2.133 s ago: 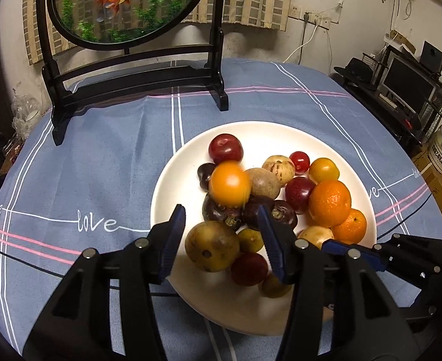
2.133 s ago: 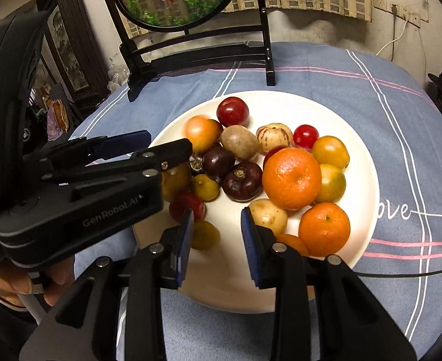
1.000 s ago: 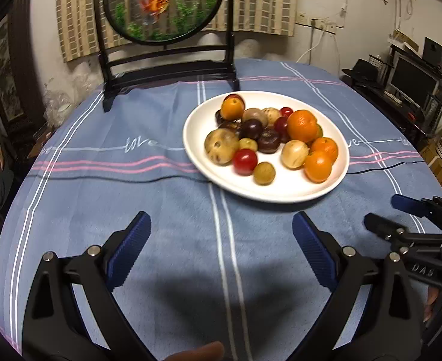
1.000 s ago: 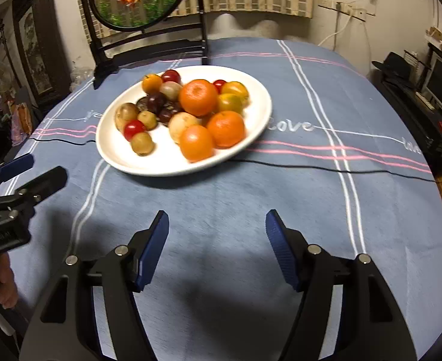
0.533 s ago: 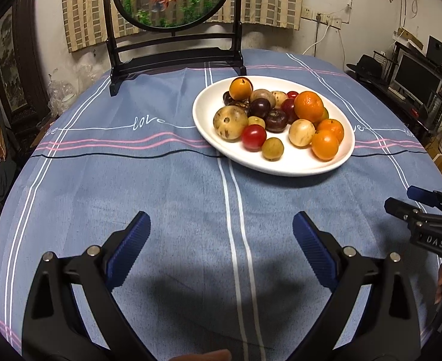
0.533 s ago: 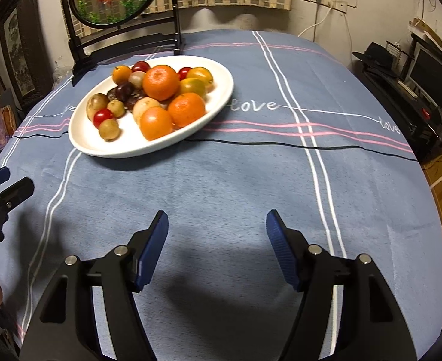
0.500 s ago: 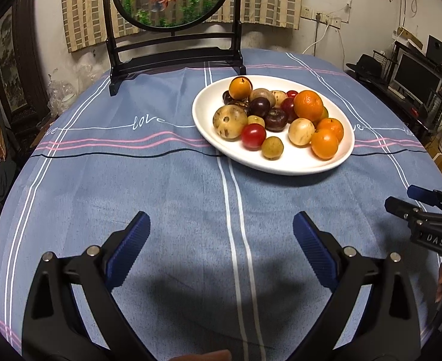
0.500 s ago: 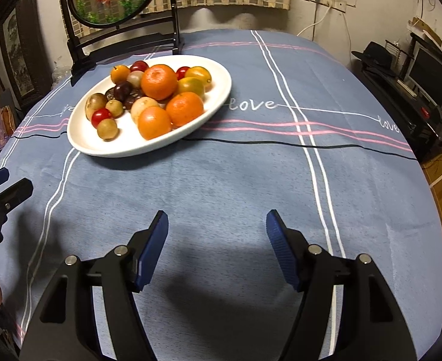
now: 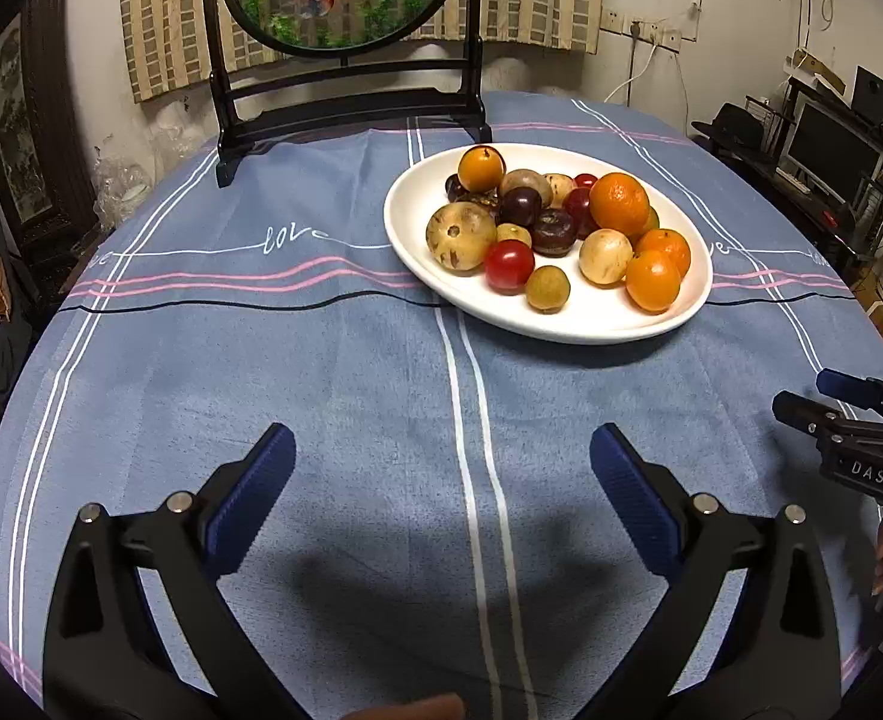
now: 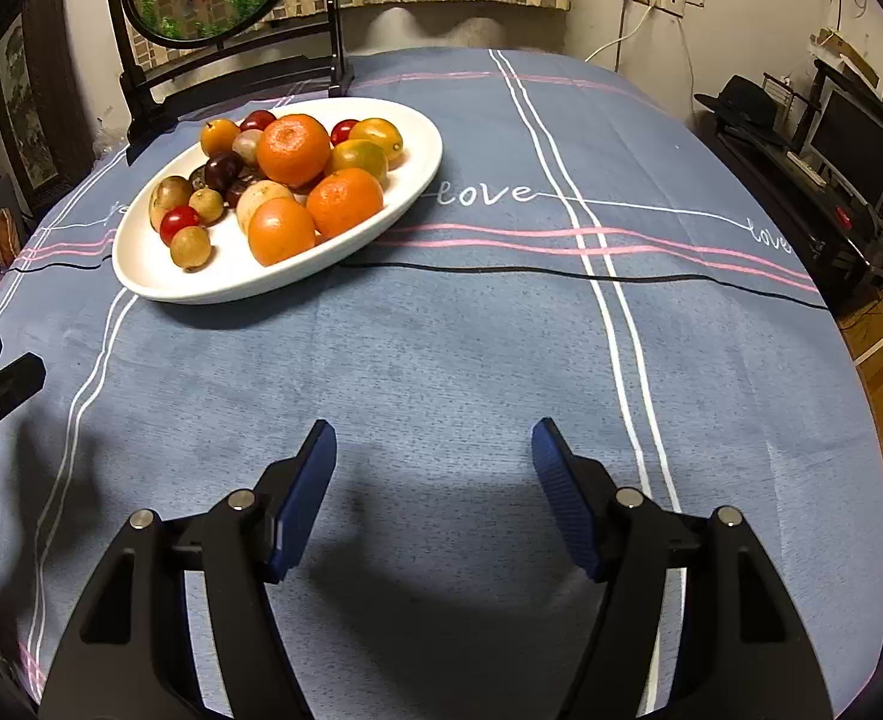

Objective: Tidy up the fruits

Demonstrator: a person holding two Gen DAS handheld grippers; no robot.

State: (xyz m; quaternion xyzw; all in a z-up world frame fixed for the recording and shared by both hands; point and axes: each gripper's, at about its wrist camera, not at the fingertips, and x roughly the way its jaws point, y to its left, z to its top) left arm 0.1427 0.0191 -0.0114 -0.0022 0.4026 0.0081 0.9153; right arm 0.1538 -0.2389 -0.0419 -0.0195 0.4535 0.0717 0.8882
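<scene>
Two hand-held grippers hover over a blue tablecloth [image 9: 351, 396], both with nothing in them: the left gripper [image 9: 441, 480] shows its blue-padded fingers spread wide over bare cloth, and the right gripper [image 10: 435, 480] likewise has its fingers well apart with nothing between them. Beyond them, toward the far side of the table, a white plate [image 9: 417, 252] carries all the fruit in view, heaped toward its middle. Near the plate's front sit a red cherry tomato [image 9: 508, 264] and a small tan fruit [image 9: 547, 288], with two small oranges [image 10: 281, 230] on the right; a large speckled fruit [image 9: 460, 235] lies to the left, dark purple fruits [image 9: 553, 232] cluster in the centre, and a big orange [image 10: 293, 149] rides on top of the pile. Farthest back stands a dark wooden frame [image 9: 345, 114] holding a round goldfish panel. With no loose fruit visible on the cloth, the sorting appears largely finished. The risk from here lies in the heap itself: a gripper reaching back in could nudge the topmost orange or a round fruit near the shallow rim, sending it rolling off across the table and over the edge.
</scene>
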